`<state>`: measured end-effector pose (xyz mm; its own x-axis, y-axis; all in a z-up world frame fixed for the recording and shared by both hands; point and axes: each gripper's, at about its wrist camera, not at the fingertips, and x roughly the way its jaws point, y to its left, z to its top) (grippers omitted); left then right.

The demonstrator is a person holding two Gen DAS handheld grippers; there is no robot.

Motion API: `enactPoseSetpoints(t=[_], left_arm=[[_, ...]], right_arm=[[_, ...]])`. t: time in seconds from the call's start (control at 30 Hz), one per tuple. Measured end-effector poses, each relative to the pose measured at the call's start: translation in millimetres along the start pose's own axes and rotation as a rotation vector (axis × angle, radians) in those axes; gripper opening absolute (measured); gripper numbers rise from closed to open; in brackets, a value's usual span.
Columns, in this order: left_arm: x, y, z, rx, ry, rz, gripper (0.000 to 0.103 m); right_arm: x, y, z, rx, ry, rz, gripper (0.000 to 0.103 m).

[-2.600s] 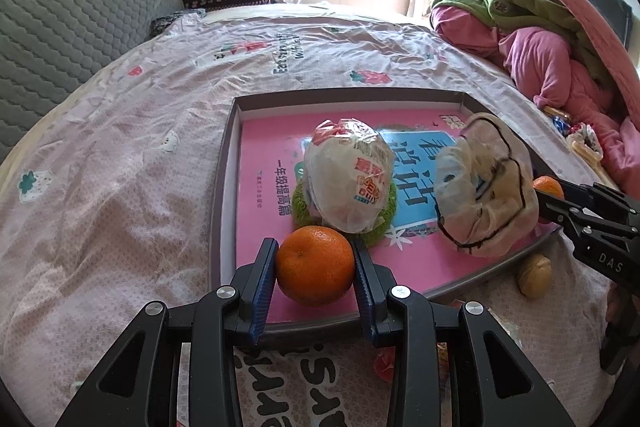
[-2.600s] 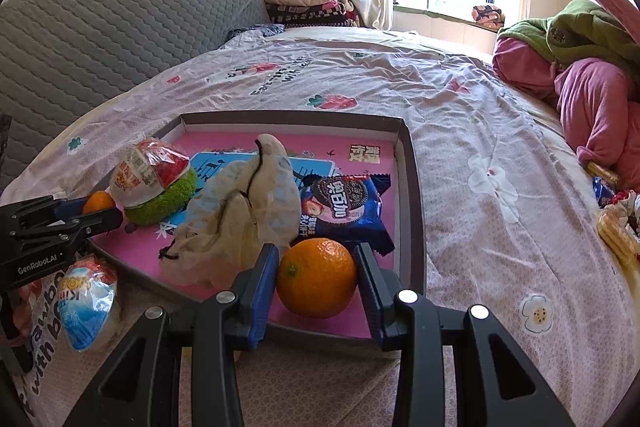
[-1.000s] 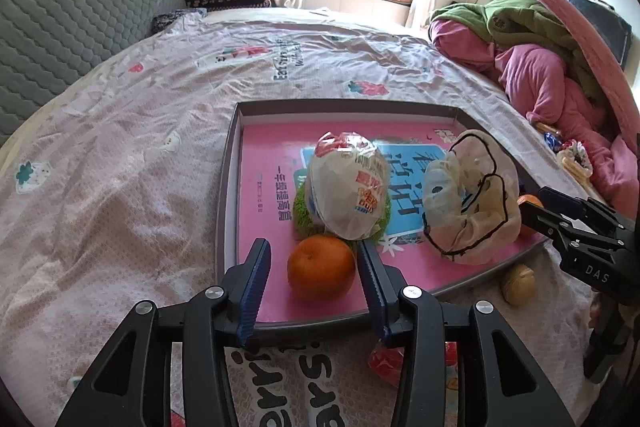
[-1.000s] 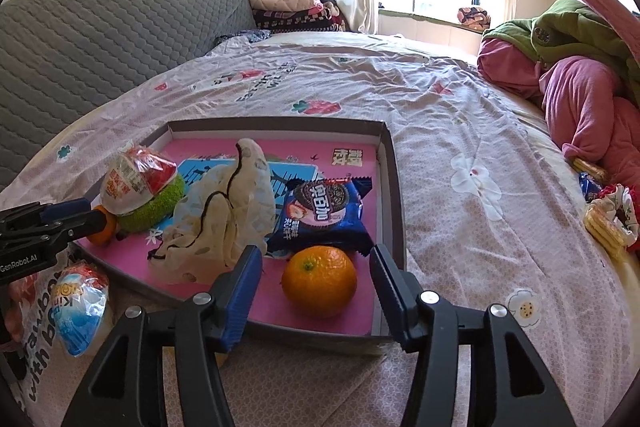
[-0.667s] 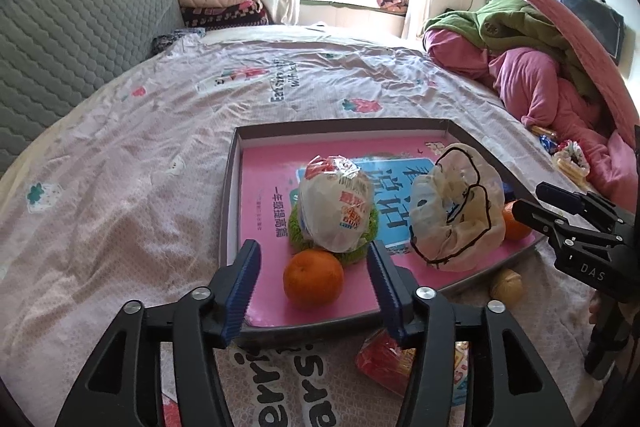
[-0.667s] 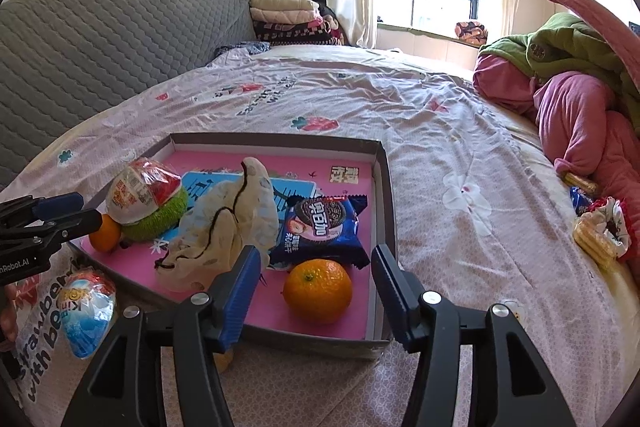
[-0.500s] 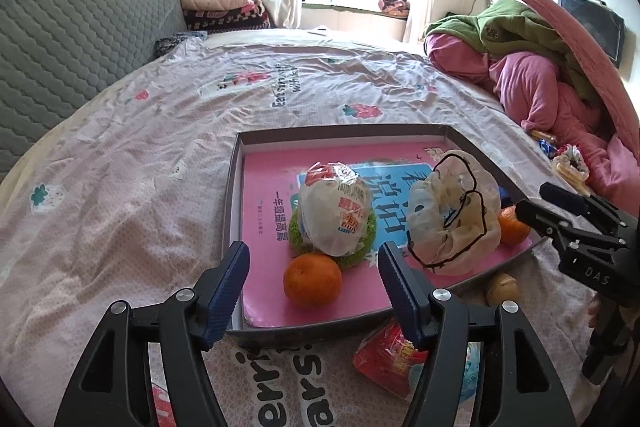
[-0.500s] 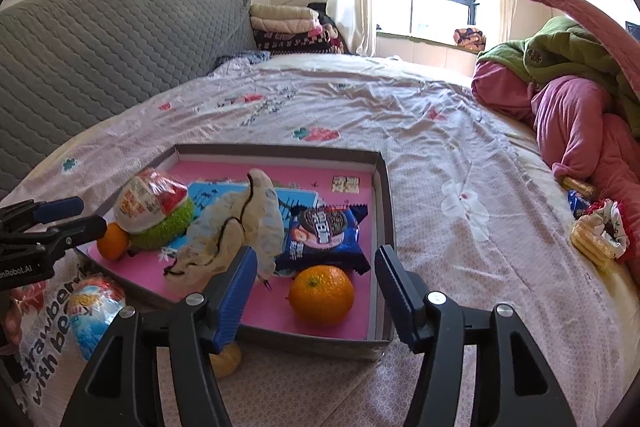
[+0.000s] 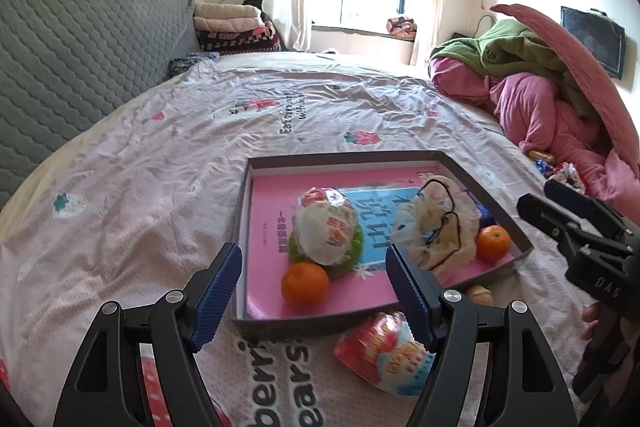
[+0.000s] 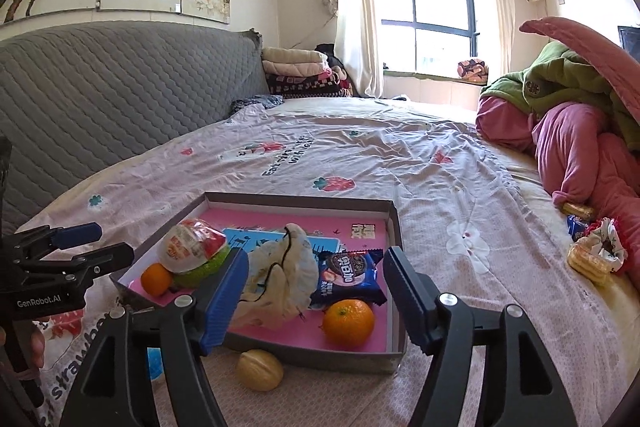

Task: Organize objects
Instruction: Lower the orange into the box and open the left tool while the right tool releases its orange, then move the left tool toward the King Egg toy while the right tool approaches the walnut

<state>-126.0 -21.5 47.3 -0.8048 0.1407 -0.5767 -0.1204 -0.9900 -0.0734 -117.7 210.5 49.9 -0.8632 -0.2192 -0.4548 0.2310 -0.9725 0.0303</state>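
Observation:
A grey tray with a pink book as its floor (image 9: 264,211) (image 10: 394,227) lies on the bed. In it are two oranges: one at the near left (image 9: 305,285) (image 10: 157,279), one at the right (image 9: 494,242) (image 10: 348,321). Also in it are a wrapped snack on a green ring (image 9: 327,235) (image 10: 190,247), a crumpled plastic bag (image 9: 436,227) (image 10: 280,279) and a blue cookie pack (image 10: 348,277). My left gripper (image 9: 314,293) is open and empty, held back above the tray's near edge. My right gripper (image 10: 316,299) is open and empty too.
Outside the tray on the sheet lie a red and blue snack pack (image 9: 384,351) and a pale walnut-like thing (image 10: 259,369) (image 9: 480,294). More snacks (image 10: 592,257) lie at the right by a heap of pink and green bedding (image 10: 580,131). A grey headboard (image 10: 100,95) is at the left.
Both grippers let go of their oranges, opened wide and drew back and up from the tray. The oranges stay in the tray.

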Motion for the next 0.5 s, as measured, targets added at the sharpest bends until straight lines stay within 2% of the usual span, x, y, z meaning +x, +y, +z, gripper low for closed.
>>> enactPoseSetpoints(t=[0.5], left_arm=[[-26.8, -18.3, -15.4, 0.008, 0.007, -0.006, 0.076]], right_arm=[[-24.8, 2.2, -8.1, 0.019, 0.005, 0.033, 0.070]])
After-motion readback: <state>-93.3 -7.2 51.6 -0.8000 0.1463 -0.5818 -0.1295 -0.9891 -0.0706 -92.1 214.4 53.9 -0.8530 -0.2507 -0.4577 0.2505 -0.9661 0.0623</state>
